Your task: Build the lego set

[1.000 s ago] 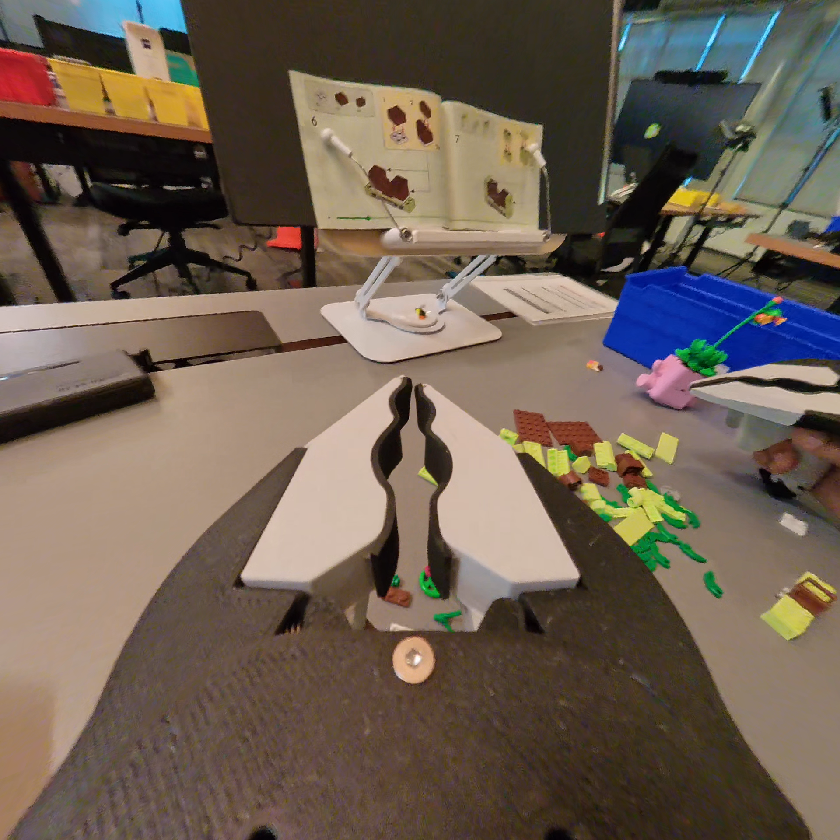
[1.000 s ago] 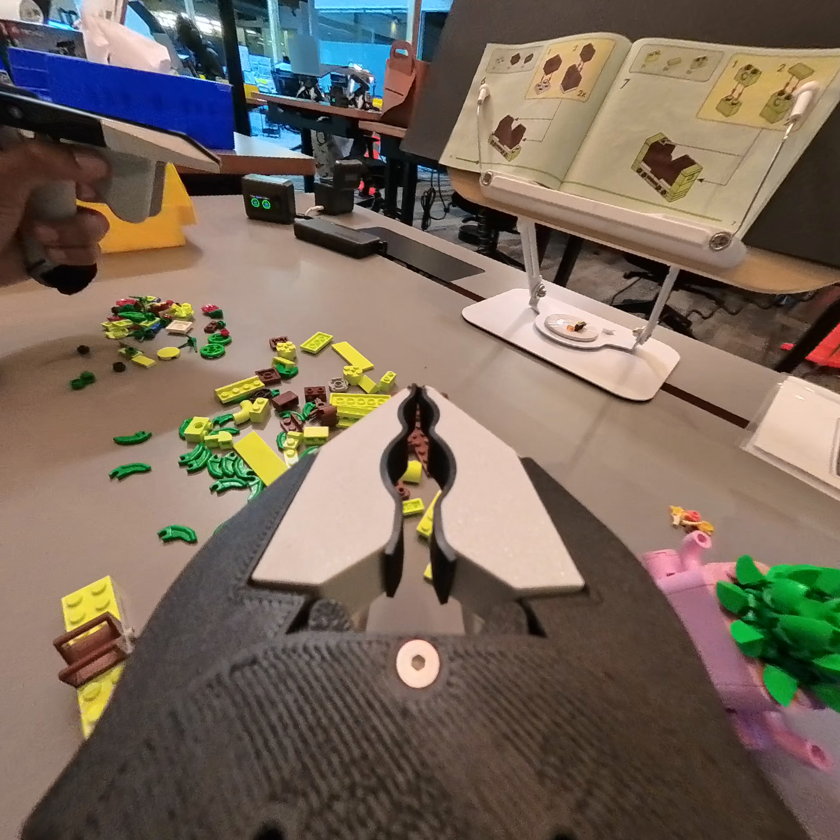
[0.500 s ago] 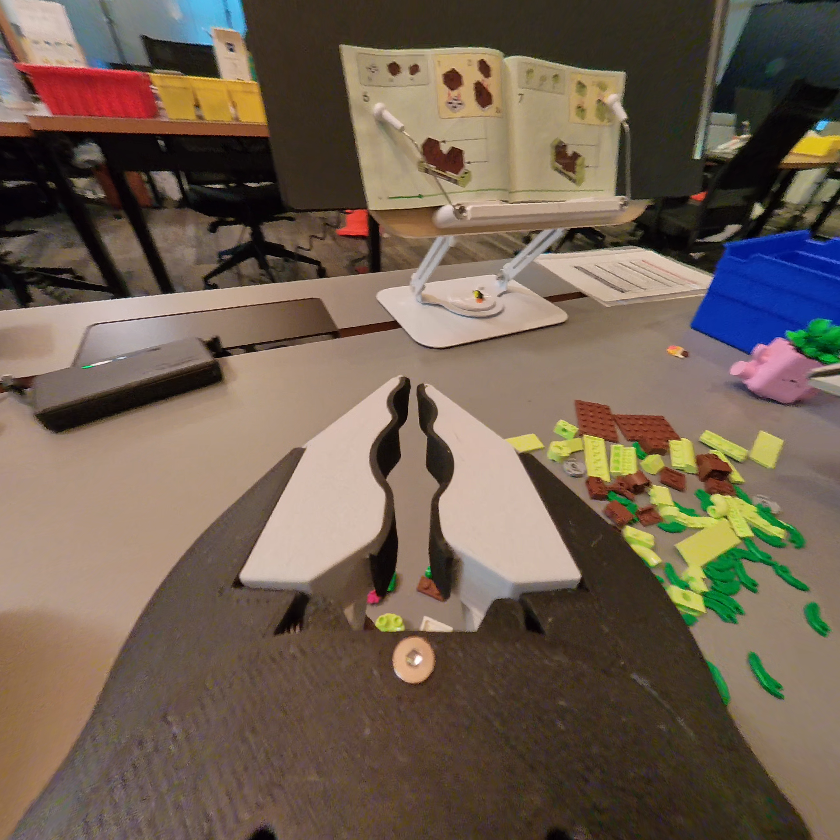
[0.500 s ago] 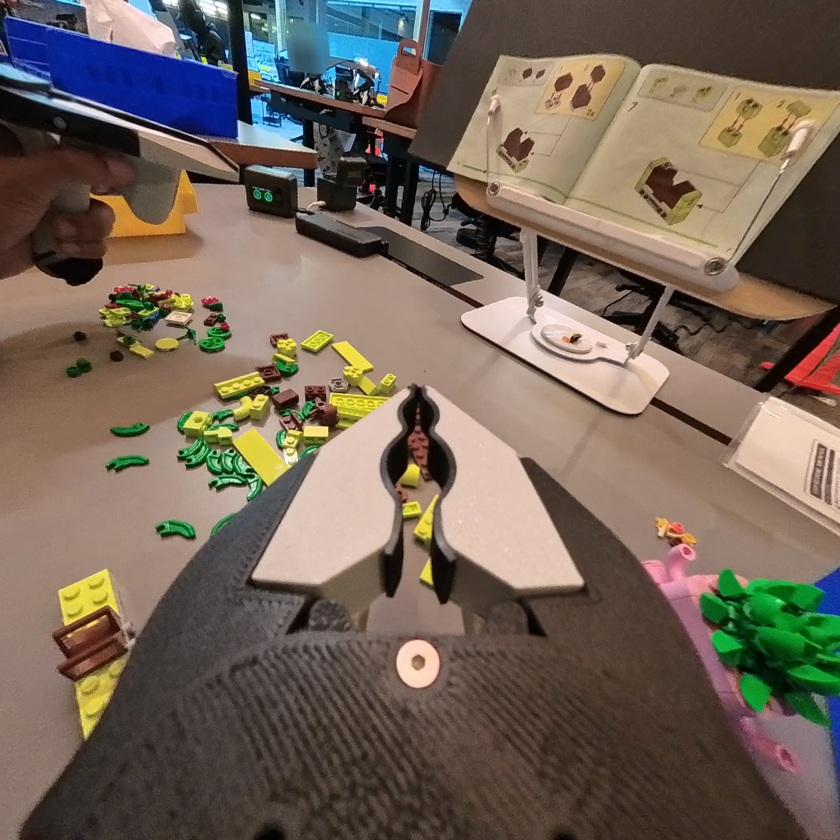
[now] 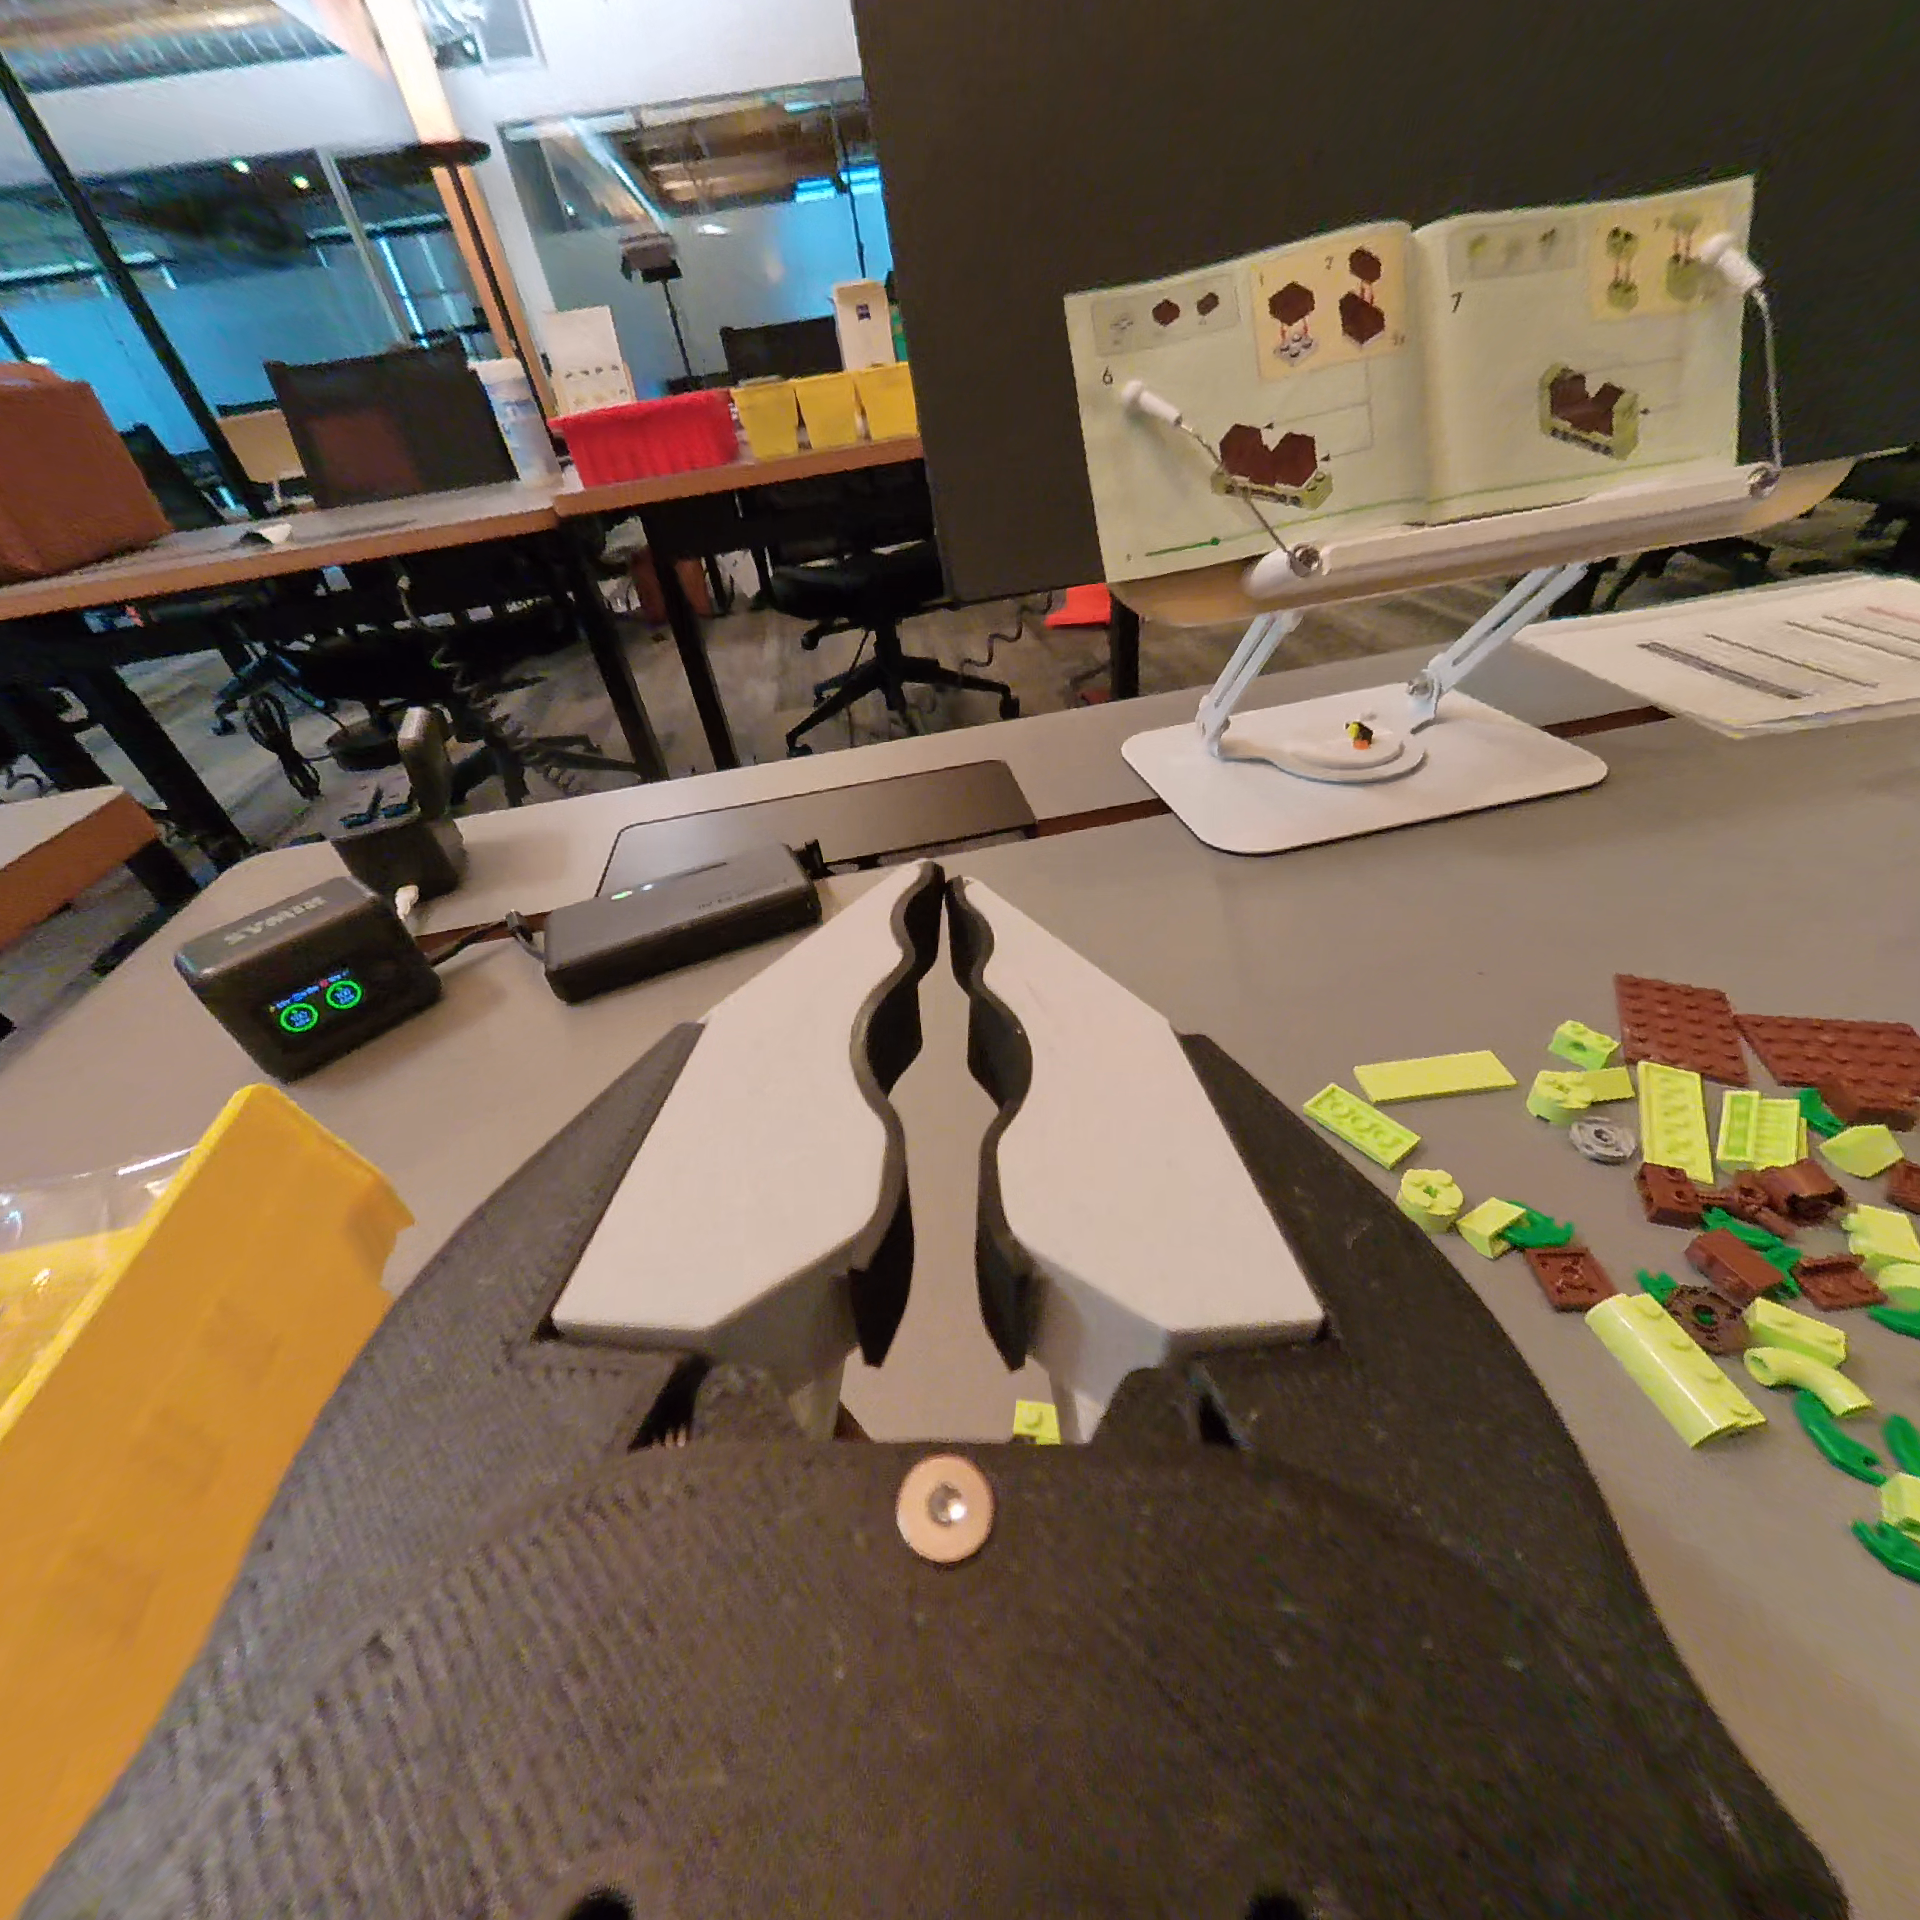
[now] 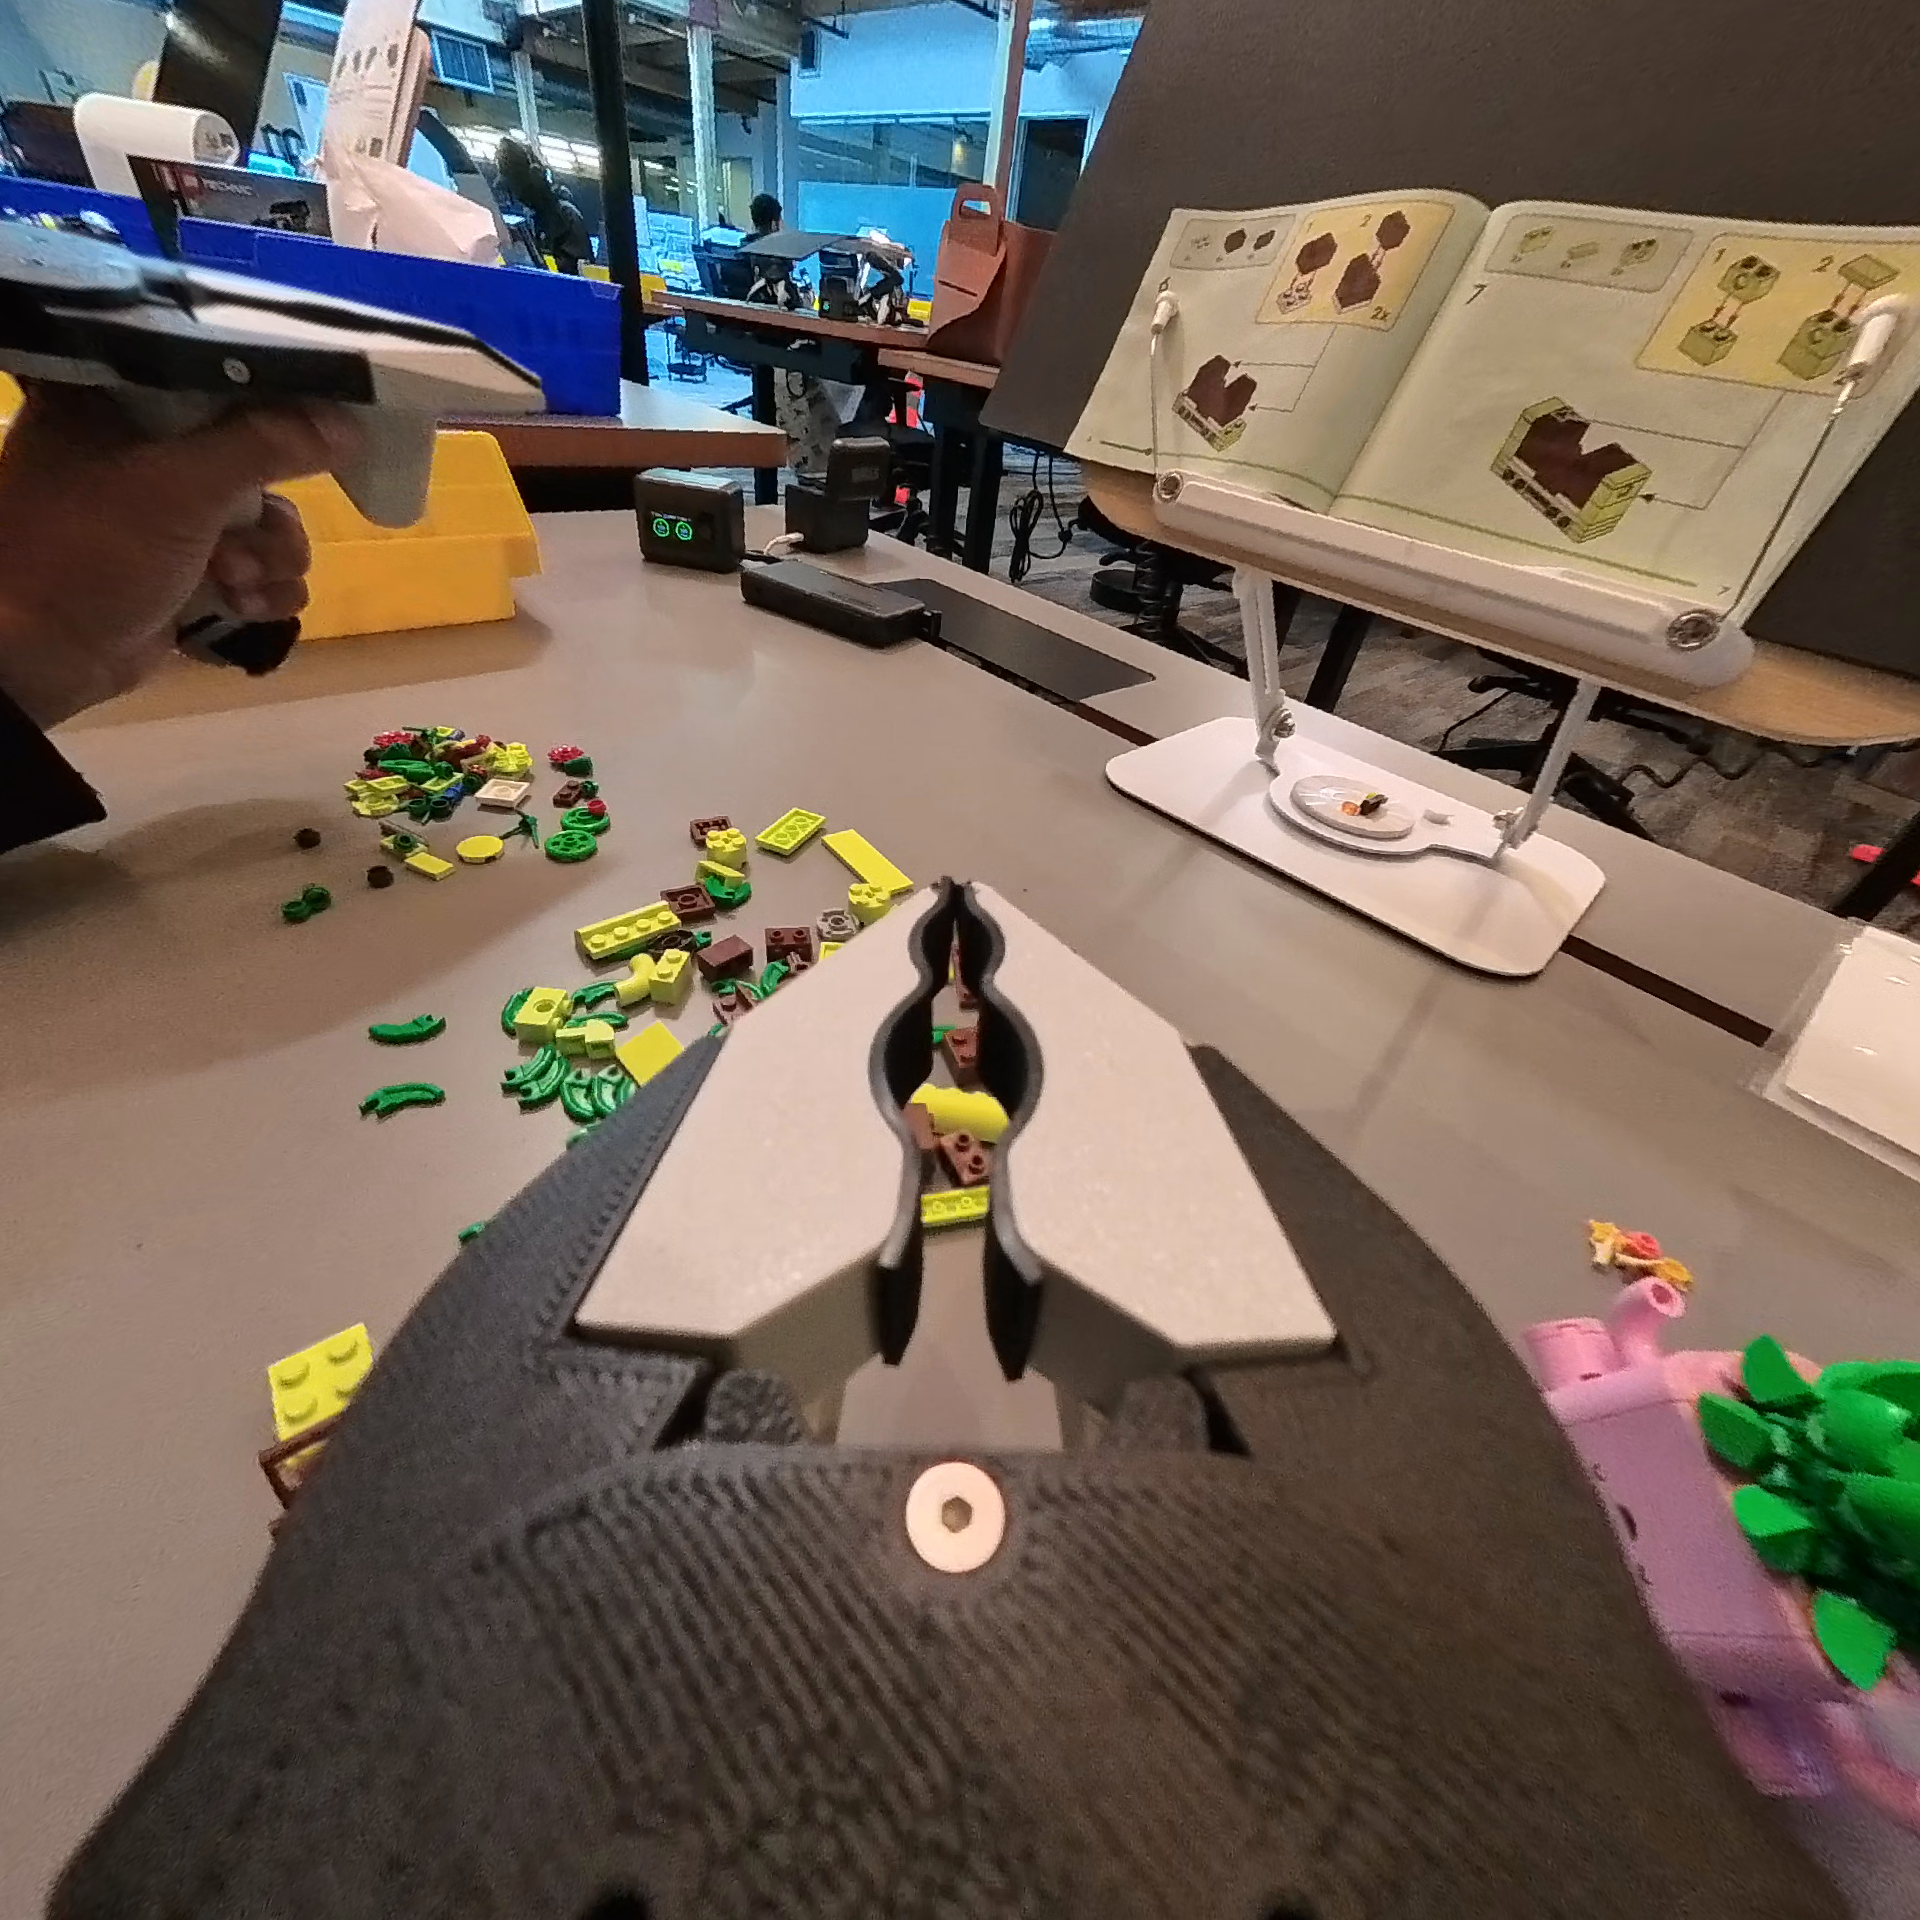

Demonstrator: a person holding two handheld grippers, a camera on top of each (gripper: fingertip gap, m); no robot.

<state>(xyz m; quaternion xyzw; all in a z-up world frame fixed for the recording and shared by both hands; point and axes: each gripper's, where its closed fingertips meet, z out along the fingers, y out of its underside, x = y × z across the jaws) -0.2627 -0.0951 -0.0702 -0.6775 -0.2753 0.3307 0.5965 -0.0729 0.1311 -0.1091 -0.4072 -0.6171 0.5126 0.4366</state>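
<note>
The left gripper [image 5: 945, 891] is hovering over the grey table [image 5: 1351, 935], its tips together and holding nothing. The right gripper [image 6: 958, 894], likewise closed and empty, is hanging above the loose lego pieces [image 6: 665, 935].

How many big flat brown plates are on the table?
2, side by side at the brick pile's far end: the left brown plate and the right brown plate. Others may be hidden.

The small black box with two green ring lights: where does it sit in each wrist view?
Left wrist view: the black box sits mid-left on the grey table, behind the yellow bin.
Right wrist view: upper left of centre, far across the table.
Shared landmark: the white book stand.
</note>
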